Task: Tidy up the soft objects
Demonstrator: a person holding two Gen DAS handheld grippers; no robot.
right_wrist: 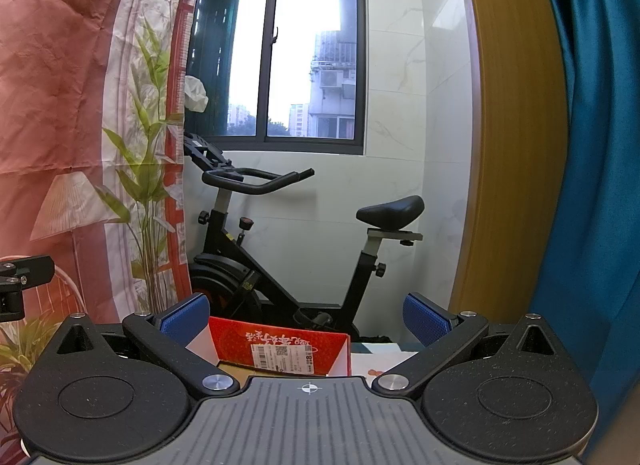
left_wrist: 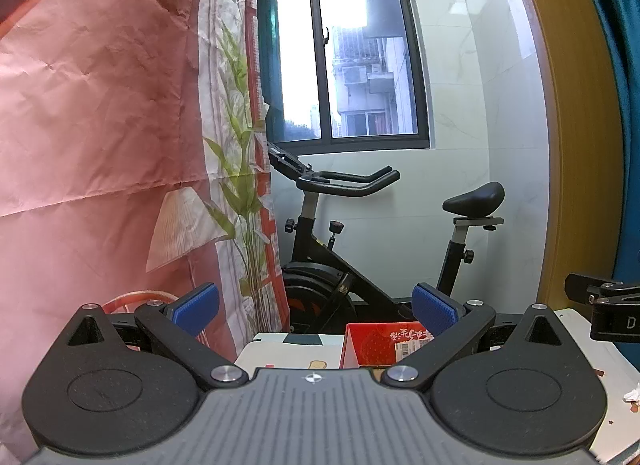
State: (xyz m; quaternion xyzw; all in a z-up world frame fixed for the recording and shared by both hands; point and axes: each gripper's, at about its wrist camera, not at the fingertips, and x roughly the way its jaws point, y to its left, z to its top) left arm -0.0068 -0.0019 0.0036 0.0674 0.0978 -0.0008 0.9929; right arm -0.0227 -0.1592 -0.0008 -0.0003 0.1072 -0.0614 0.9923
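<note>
Left gripper (left_wrist: 316,311): hanging wide apart, blue pads (left_wrist: 198,307) flared out to both sides, nothing sitting between them.
Right gripper (right_wrist: 306,319): also standing wide, blue pads (right_wrist: 426,317) spread, gripping nothing at all.
Red box (right_wrist: 280,345): sitting low and just ahead of both grippers, open at the top, a white barcode label (right_wrist: 282,357) showing on its inside wall; in the left wrist view the same red box (left_wrist: 380,345) is lying toward the right pad.
Soft objects: no clear view of them; whatever is inside the box is hiding behind the gripper bodies, so I cannot tell.
Table (left_wrist: 288,349): showing a pale patterned cover under the box, with a small crumpled white scrap (left_wrist: 632,395) lying near its right edge.
Exercise bike (right_wrist: 280,245): standing behind the table, under the window (right_wrist: 296,45), black saddle pointing right.
Pink sheet (left_wrist: 92,105): hanging on the left, creased, with a printed green plant (left_wrist: 240,185) running down its edge.
Blue curtain (right_wrist: 600,145): hanging at far right, beside a yellow wooden frame (right_wrist: 516,125).
Neighbouring rig: a black piece of the right gripper (left_wrist: 604,305) is peeking into the left wrist view's right edge.
</note>
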